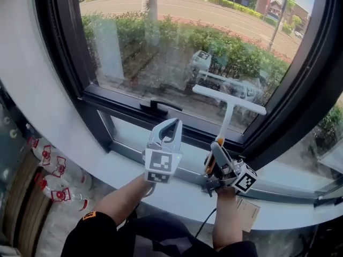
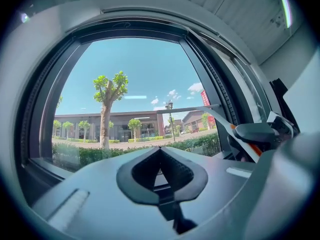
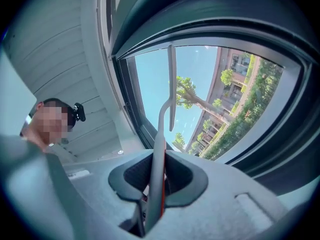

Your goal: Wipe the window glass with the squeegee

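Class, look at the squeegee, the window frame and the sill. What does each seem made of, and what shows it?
Squeegee: probably plastic, white and smooth, with an orange strip on the handle.
Window frame: likely painted metal, dark, matt, with straight slim profiles.
Sill: smooth, pale and seamless, perhaps stone or painted board; cannot tell.
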`<state>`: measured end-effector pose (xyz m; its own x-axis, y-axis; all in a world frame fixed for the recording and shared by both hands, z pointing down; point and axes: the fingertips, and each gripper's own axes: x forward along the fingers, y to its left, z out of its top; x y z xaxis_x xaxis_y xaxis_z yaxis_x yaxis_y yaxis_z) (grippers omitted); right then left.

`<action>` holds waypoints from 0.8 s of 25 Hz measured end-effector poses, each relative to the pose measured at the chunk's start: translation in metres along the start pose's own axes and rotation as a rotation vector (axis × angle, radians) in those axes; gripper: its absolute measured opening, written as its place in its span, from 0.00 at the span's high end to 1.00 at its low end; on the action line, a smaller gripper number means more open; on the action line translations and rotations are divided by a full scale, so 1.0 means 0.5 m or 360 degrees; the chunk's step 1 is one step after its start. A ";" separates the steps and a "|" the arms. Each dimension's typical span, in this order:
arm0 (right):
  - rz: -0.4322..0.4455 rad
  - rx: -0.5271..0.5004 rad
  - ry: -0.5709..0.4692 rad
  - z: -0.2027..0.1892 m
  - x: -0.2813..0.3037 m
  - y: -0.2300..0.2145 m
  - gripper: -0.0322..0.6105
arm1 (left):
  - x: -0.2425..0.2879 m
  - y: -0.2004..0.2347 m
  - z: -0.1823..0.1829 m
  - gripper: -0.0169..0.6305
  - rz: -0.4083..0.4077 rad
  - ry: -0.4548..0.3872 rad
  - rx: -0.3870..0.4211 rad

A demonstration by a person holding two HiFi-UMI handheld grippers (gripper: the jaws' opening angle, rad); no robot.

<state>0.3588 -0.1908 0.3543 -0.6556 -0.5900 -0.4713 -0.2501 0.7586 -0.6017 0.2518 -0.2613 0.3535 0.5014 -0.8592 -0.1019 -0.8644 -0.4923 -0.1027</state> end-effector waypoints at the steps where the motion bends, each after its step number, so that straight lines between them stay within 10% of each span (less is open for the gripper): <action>1: -0.0006 -0.0029 0.0006 -0.007 -0.006 0.012 0.88 | -0.012 0.000 -0.003 0.95 0.0013 0.0003 -0.0015; 11: -0.0005 -0.0018 0.0126 -0.181 0.051 -0.038 0.88 | -0.216 0.229 -0.254 0.95 0.0530 0.0311 -0.0252; 20: 0.0079 -0.0052 0.0284 -0.341 0.283 -0.024 0.88 | -0.321 0.503 -0.279 0.95 0.0738 0.0293 -0.0184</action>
<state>0.1474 -0.2362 0.4048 -0.7830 -0.4955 -0.3760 -0.2354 0.7957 -0.5581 -0.0516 -0.2666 0.4820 0.0579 -0.9961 0.0663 -0.9981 -0.0565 0.0234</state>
